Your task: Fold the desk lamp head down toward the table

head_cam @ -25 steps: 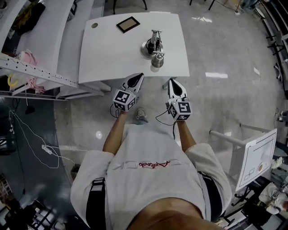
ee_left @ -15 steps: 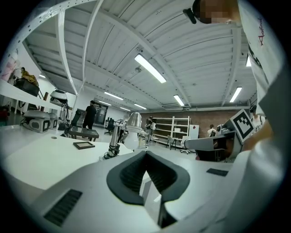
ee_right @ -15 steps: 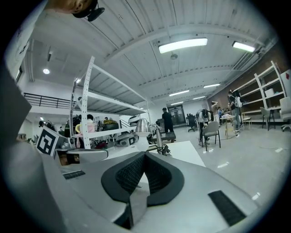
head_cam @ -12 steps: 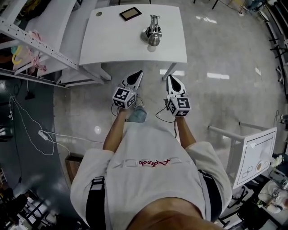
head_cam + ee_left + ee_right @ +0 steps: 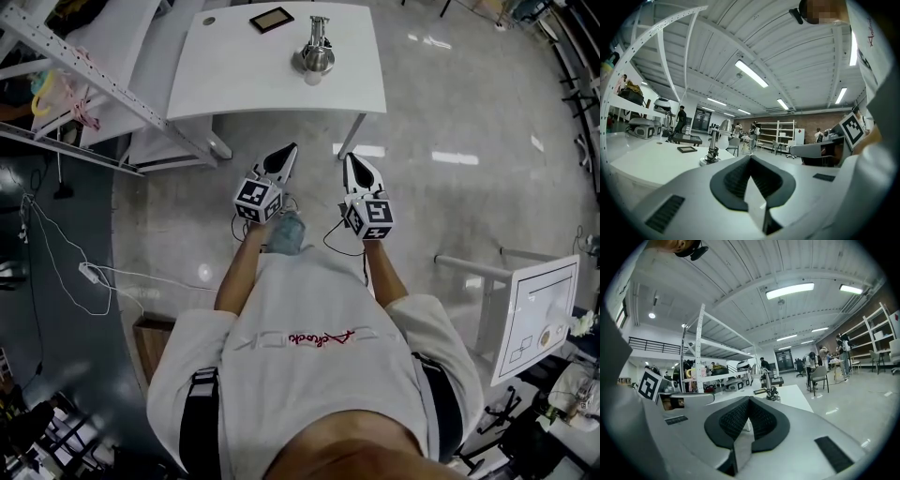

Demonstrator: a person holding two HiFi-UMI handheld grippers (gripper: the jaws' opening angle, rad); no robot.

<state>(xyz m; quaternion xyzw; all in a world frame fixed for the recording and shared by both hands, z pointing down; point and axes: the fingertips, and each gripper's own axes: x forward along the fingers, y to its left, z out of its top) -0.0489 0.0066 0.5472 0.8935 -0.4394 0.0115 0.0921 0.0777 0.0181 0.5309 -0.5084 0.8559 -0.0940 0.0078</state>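
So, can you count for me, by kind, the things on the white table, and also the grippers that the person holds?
desk lamp: 1
dark flat frame: 1
small round disc: 1
grippers, the left gripper and the right gripper: 2
Total: 5

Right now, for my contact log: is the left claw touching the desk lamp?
Apart. The head view shows the left claw over the floor, short of the table where the desk lamp stands.
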